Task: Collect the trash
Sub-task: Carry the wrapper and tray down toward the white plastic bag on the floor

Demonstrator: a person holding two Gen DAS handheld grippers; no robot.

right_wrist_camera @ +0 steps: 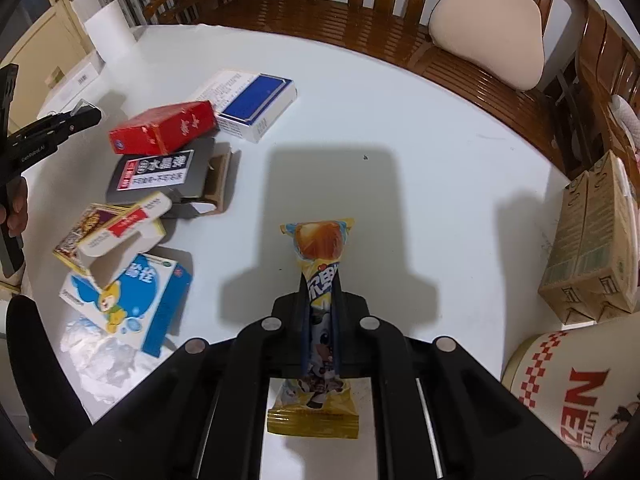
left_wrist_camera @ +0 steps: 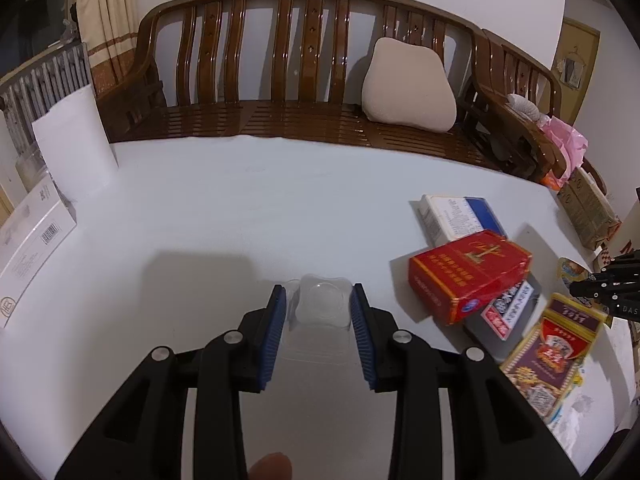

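Both claws loaded, with the rest of the trash heaped between them.

The left gripper (left_wrist_camera: 319, 305) has its blue pads pressed on the two sides of a clear plastic cup (left_wrist_camera: 320, 300), held just above the white table (left_wrist_camera: 240, 208). The right gripper (right_wrist_camera: 320, 300) is nearly closed, pinching a yellow wrapper (right_wrist_camera: 318, 280) at its middle, with the wrapper's long axis running along the fingers, one end far and one end near. The remaining boxes, led by the red box (left_wrist_camera: 468, 272), lie to the right of the left claw and to the left of the right claw. No bin shows in either view, so I cannot tell which hand is nearer to it.
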